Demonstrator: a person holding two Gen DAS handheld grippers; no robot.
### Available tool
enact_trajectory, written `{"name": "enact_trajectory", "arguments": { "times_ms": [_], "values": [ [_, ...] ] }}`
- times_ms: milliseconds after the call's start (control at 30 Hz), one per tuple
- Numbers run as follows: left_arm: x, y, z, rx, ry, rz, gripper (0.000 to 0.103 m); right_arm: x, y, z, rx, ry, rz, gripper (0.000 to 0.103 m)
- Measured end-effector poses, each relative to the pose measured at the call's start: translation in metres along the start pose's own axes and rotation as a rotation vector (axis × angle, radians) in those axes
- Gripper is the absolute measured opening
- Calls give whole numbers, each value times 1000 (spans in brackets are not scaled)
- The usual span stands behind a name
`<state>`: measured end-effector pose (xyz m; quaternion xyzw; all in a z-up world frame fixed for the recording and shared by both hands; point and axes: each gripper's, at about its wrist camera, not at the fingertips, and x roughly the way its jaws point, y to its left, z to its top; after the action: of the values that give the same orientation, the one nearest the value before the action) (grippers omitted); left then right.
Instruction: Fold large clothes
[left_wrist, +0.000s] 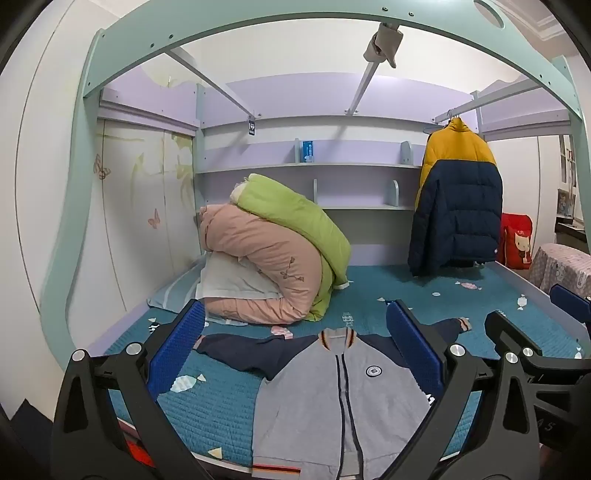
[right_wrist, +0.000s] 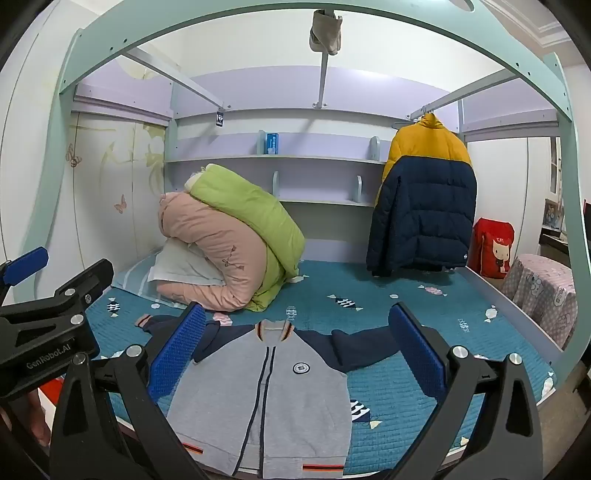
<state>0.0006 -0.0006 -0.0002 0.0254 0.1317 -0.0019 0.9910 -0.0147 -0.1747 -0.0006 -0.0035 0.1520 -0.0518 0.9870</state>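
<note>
Grey zip-up jacket with navy sleeves (right_wrist: 266, 398) lay flat, front up, lower centre of frame on teal quilted bed (right_wrist: 424, 306), sleeves spread, likely ready for folding. Left tool (left_wrist: 295, 354) hovered released above it, gripping nothing. Right tool (right_wrist: 295, 354) likewise spread wide, empty.

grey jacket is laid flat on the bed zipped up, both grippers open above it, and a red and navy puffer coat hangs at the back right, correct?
One detail is off: the puffer coat is yellow and navy, not red and navy, as the right wrist view shows. The rest holds: the grey jacket lies flat and zipped on the bed, with the left gripper and right gripper open above it.
</note>
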Motion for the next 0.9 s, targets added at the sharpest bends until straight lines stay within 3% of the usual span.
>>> {"name": "enact_trajectory", "arguments": {
  "times_ms": [900],
  "values": [
    [0,0,0,-2,-8,-1,98,0,3,0,7,2,1,96]
  ]
}}
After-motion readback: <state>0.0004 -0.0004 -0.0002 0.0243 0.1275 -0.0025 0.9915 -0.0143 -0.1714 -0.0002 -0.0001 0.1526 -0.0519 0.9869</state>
